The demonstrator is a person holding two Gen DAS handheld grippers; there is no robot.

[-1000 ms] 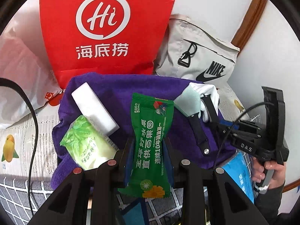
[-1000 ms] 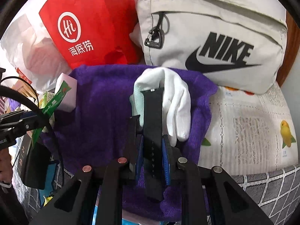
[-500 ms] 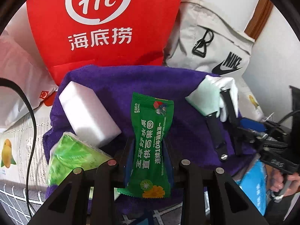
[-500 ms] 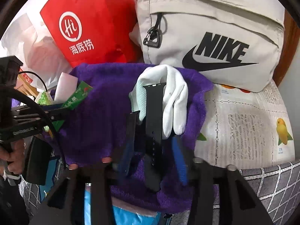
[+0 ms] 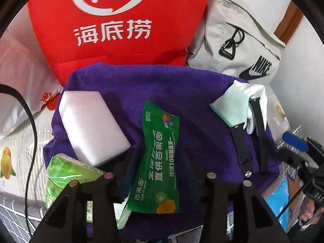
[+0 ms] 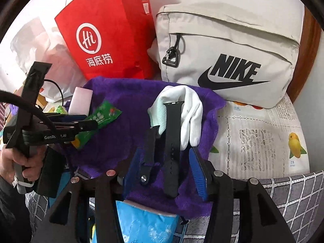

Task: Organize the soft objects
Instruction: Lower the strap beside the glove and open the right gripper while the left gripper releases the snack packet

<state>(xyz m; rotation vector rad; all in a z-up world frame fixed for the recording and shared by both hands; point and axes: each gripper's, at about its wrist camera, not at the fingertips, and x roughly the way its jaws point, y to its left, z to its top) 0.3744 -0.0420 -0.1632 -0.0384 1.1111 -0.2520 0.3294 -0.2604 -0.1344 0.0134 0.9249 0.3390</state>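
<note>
A purple towel (image 5: 182,93) (image 6: 113,141) lies spread out. On it sit a white sponge block (image 5: 91,125) (image 6: 81,99), a white glove (image 5: 255,95) (image 6: 192,113) with a mint cloth (image 5: 230,107), and two black watch straps (image 5: 242,143) (image 6: 172,147). My left gripper (image 5: 158,162) stands open around a green snack packet (image 5: 160,158) (image 6: 97,121) that lies on the towel. My right gripper (image 6: 164,170) is open, its blue pads either side of the straps.
A red paper bag (image 5: 121,20) (image 6: 105,40) and a beige Nike bag (image 5: 243,46) (image 6: 232,60) stand behind the towel. A green tissue pack (image 5: 66,180) lies at the towel's left front. A blue pack (image 6: 145,222) lies under the front edge.
Both grippers opened. The right one let go of the long black strap, now lying on the towel. The left one moved forward and released the green packet.
</note>
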